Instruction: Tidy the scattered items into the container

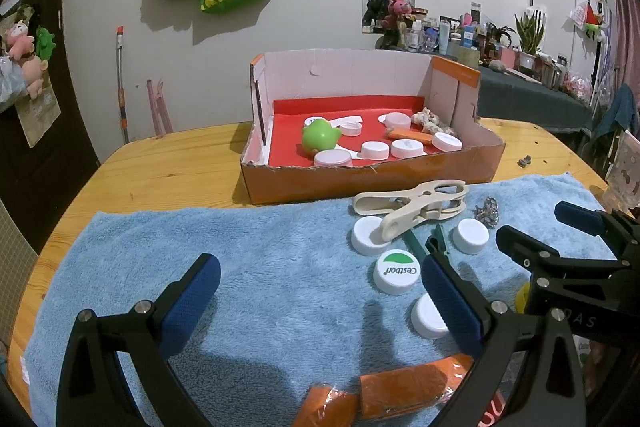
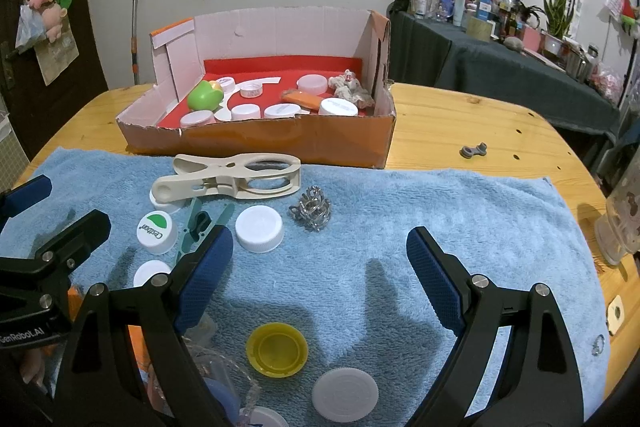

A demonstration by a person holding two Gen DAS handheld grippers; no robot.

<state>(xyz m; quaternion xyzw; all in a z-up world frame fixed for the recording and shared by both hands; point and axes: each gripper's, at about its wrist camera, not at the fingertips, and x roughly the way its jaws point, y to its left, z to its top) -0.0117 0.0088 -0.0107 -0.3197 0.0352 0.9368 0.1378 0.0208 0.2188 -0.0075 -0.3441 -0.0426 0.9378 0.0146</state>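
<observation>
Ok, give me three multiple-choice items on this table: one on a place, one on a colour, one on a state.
1. Where does the cream clothes peg lie?
A. inside the box
B. on the blue towel, in front of the cardboard box
C. on bare wood

2. What colour is the upturned cap between the right gripper fingers?
A. yellow
B. red
C. black

3. How does the left gripper stand?
A. shut on a cap
B. shut on the peg
C. open, holding nothing

Answers: 1 B, the peg rests on the towel near the box's front wall. 2 A, its hollow side shows yellow. 3 C, its blue pads stand wide apart over bare towel.
</observation>
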